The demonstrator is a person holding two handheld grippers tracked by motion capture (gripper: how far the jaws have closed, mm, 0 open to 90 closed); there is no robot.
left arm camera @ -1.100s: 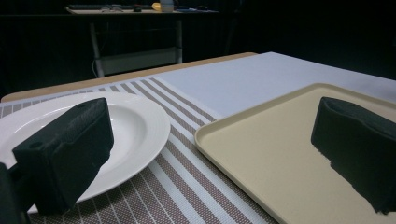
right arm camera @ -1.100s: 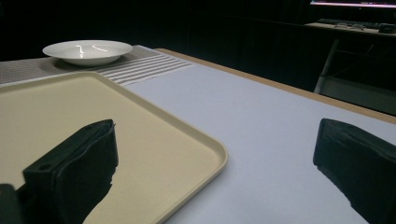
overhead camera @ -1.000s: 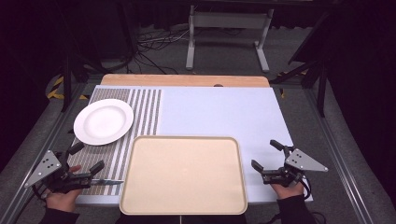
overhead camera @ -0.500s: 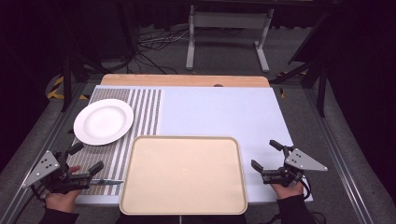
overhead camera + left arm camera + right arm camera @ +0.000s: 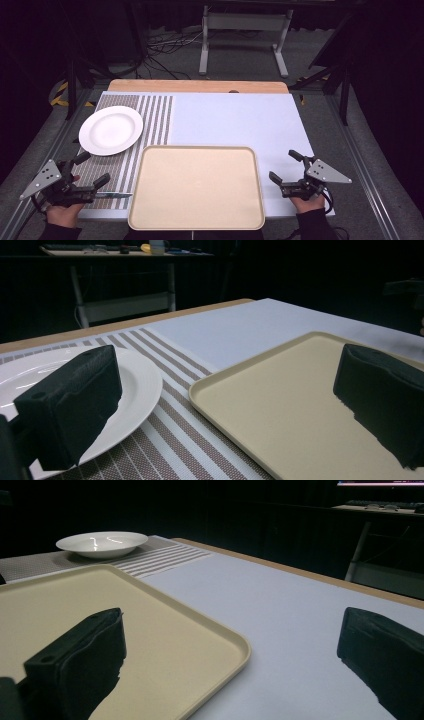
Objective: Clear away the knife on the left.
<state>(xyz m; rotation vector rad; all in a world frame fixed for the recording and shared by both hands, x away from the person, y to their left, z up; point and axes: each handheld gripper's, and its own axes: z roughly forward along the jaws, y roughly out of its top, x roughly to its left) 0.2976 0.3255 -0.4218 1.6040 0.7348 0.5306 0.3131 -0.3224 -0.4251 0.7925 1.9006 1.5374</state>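
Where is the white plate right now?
In the high view the white plate sits on the striped mat at the table's left, just beyond the beige tray's left corner, ahead of the left gripper.

— What covers the table (image 5: 200,86)?
— A pale mat (image 5: 235,120), with a striped mat (image 5: 150,115) at its left side; bare wood shows along the far edge.
— And on the mats?
— A white plate (image 5: 110,130) on the stripes, a beige tray (image 5: 196,186) across both at the near edge, and a knife (image 5: 114,195) just left of the tray.
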